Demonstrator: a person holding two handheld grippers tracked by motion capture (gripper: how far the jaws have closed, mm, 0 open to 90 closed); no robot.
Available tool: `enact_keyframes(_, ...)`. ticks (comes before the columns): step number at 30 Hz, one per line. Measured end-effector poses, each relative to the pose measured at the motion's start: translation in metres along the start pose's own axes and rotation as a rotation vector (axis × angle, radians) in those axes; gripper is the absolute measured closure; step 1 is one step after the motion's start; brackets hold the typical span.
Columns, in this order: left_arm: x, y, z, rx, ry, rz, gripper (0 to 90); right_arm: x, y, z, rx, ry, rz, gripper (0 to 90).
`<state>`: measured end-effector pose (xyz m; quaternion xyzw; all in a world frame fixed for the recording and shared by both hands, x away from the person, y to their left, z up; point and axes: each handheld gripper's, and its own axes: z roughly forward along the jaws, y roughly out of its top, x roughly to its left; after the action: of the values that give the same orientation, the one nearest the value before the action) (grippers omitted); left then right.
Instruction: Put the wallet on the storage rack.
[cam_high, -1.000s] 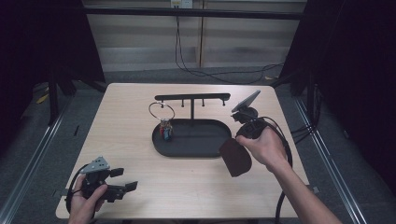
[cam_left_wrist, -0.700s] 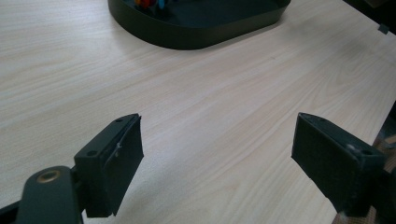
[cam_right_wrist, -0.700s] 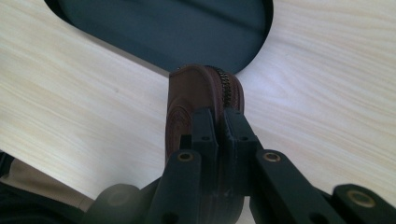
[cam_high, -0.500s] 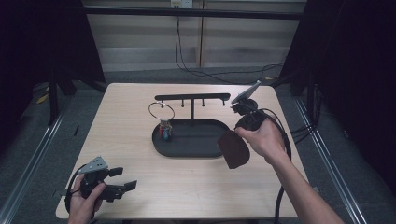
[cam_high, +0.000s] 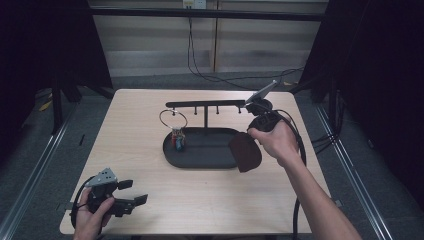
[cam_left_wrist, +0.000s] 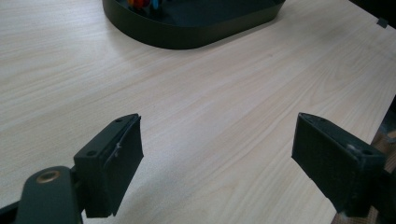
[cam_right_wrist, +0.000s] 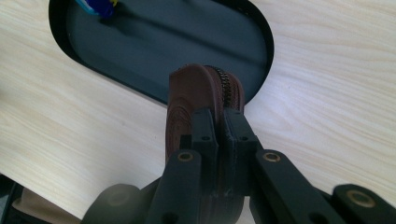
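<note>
Brown leather zip pouch is pinched tight in the right tongs, hanging over the right end of the black oval tray, just above the table. Left tongs gape wide, holding nothing, low over the near-left corner. Small colourful trinket sits in the tray.

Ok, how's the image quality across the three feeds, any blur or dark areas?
High view: wooden table evenly lit, surroundings black. Left gripper view: open fingers sharp, black oval tray slightly soft. Right gripper view: brown zippered leather pouch sharp, colourful item in the tray blurred.
</note>
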<state>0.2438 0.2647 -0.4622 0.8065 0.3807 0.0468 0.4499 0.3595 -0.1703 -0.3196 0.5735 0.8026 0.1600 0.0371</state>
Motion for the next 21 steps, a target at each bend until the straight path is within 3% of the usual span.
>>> enact_keyframes(5,-0.001,0.0,0.0,0.003,0.009,0.004,16.2,-0.004,0.008,0.001,-0.018,0.024,0.033,83.9)
enact_keyframes(15,-0.001,0.0,0.0,0.004,0.008,0.007,16.1,-0.015,0.027,0.007,-0.021,0.018,0.08,84.0)
enact_keyframes(21,0.0,0.0,0.0,0.001,0.004,0.001,16.1,-0.025,0.035,0.015,-0.047,0.074,0.125,84.0)
